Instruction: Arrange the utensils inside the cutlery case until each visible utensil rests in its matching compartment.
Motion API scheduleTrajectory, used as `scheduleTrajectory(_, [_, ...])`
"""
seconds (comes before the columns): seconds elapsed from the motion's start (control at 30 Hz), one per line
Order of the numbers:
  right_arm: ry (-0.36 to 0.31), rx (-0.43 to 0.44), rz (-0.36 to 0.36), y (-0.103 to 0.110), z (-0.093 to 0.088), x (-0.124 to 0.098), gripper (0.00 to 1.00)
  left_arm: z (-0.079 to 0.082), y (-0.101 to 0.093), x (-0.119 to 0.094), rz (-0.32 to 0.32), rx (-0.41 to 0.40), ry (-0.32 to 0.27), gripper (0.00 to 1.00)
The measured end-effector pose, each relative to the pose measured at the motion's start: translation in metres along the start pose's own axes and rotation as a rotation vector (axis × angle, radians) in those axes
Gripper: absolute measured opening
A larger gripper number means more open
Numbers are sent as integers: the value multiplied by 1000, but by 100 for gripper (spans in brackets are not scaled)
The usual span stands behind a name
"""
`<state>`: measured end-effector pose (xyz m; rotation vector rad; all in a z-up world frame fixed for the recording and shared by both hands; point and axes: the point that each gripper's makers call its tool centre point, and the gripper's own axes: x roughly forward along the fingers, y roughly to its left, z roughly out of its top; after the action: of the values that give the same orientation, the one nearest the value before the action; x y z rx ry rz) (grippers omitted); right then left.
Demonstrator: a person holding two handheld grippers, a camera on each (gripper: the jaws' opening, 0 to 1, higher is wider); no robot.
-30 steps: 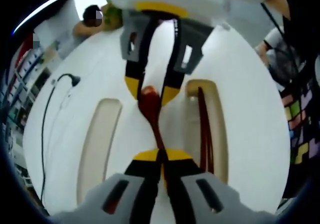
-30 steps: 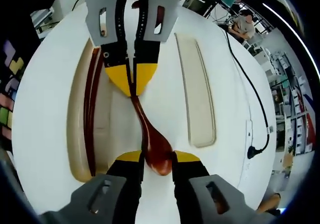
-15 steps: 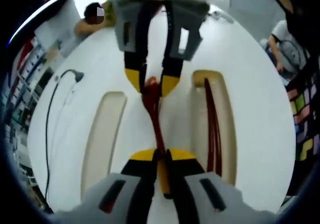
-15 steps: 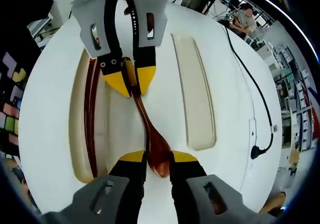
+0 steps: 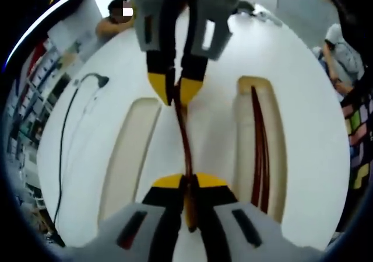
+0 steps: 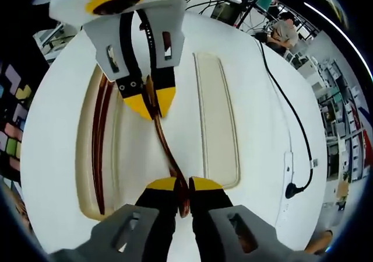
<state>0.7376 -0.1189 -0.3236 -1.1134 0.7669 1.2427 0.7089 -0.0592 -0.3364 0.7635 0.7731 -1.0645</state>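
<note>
With both the left gripper (image 5: 186, 182) and right gripper (image 6: 183, 186) jaws pinching the wooden spoon (image 5: 184, 135) by its ends, keep it level while lowering into the case's (image 5: 215, 133) middle compartment.

This looks like a lab or workshop: a round white table (image 6: 256, 98) with a black power cable (image 6: 291, 122) trailing to a plug, cluttered shelving (image 6: 338, 133) along the wall, tangled wires on a bench behind, and people (image 6: 282, 28) working nearby.
</note>
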Motion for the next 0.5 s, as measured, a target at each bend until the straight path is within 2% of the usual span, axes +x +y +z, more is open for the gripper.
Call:
scheduleTrajectory(0.17, [-16, -7, 4, 2, -3, 1, 5, 0, -1, 0, -4, -12, -25, 5])
scheduleTrajectory(0.33, [0, -2, 20, 5, -16, 8, 6, 0, -3, 0, 2, 2, -17, 5])
scheduleTrajectory(0.5, [-58, 38, 20, 6, -16, 6, 6, -1, -3, -1, 1, 5, -13, 5])
